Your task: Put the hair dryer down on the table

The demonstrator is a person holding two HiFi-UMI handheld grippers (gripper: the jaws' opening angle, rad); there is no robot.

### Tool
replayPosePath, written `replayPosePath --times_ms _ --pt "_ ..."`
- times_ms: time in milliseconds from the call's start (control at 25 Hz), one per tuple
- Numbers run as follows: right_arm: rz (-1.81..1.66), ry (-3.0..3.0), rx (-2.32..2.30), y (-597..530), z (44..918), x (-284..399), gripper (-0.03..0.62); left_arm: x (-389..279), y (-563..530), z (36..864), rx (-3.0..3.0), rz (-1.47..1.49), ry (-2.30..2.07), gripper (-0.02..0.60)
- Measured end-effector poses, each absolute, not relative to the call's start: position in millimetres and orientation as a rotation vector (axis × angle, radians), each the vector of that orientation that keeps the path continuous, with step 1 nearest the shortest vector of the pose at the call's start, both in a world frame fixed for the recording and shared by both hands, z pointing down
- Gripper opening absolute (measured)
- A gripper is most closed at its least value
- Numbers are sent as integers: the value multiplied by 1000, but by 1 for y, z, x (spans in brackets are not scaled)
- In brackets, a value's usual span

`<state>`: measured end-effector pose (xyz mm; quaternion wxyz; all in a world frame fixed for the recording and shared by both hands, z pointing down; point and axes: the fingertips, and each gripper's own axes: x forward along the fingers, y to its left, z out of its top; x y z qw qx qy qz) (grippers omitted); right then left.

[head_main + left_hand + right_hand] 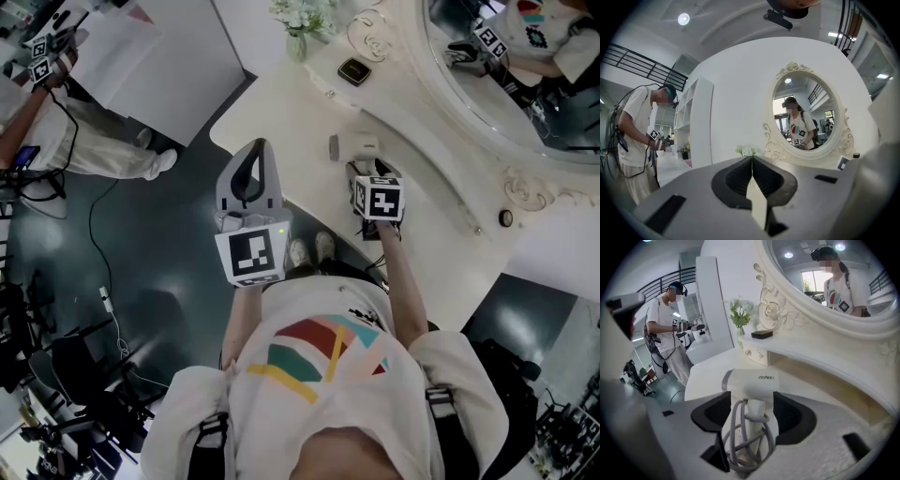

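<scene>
A white hair dryer [750, 383] lies on the white dressing table [281, 103], its grey cord wound round the handle. The handle sits between the jaws of my right gripper [749, 411], which stand wide, and the dark pads [794, 416] show gaps to it on both sides. From the head view the dryer [354, 145] rests just beyond the right gripper [373, 173]. My left gripper [253, 148] hangs over the floor off the table's edge. In its own view the left gripper [751, 161] has its jaws meeting in a line with nothing between them.
An oval mirror [506, 75] in an ornate frame backs the table. A vase of flowers [300, 23] and a small dark box [354, 71] stand on the raised shelf. Another person [56, 122] with grippers stands on the dark floor at far left.
</scene>
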<state>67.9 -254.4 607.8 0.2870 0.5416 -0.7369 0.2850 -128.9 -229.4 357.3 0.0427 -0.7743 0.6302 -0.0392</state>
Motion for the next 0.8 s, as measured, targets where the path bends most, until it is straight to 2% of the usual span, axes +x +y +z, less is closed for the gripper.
replayPosePath --times_ms 200,360,600,760,800 --pt "668 -2049 1550 -269 556 70 250 -123 -230 357 -2413 -171 1922 5" --pt "509 -2141 1638 -279 498 67 176 -120 -231 353 -2410 -149 1911 5" --pt "361 -2337 1741 -275 420 50 104 -122 -230 346 -2405 -94 1900 5" --pt "137 -2427 1838 -261 366 43 14 -116 -229 333 -2424 -55 1914 5" --pt "73 -2441 1859 -257 353 42 11 -114 -229 330 -2428 -45 1908 5"
